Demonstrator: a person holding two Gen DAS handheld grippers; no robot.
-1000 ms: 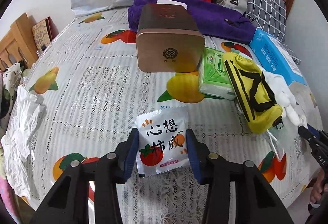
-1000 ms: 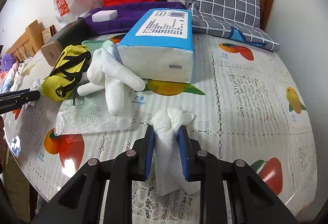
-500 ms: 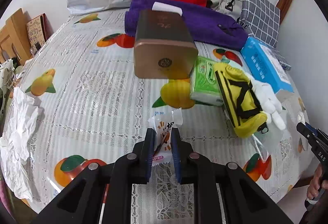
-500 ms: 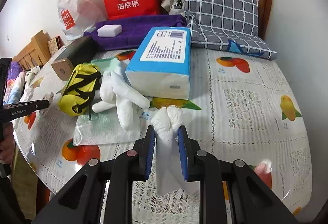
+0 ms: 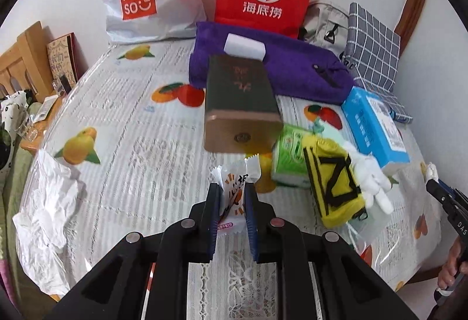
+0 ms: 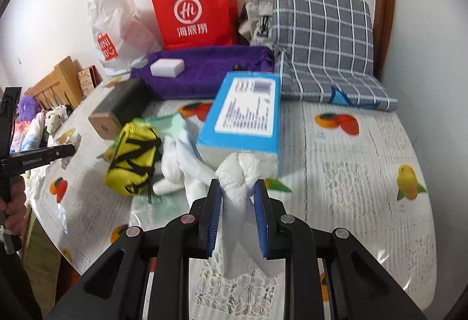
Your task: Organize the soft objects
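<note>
Left wrist view: left gripper [image 5: 231, 203] has just clamped the snack packet [image 5: 234, 197], now lifted; right gripper [image 6: 237, 204] (pinching white cloth [image 6: 242, 191]) also risen — both ready for sorting.

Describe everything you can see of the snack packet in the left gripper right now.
The snack packet is a small white plastic pouch with crimped, zigzag ends, printed with black characters, orange marks and a pink strip near its bottom edge. The left gripper is shut on it, blue pads pressing both sides so it is squeezed narrow and creased. It stands roughly upright between the fingers, its top poking above them, its lower end hanging just below. Only the pads appear to touch it. Whether it is clear of the table is uncertain.
</note>
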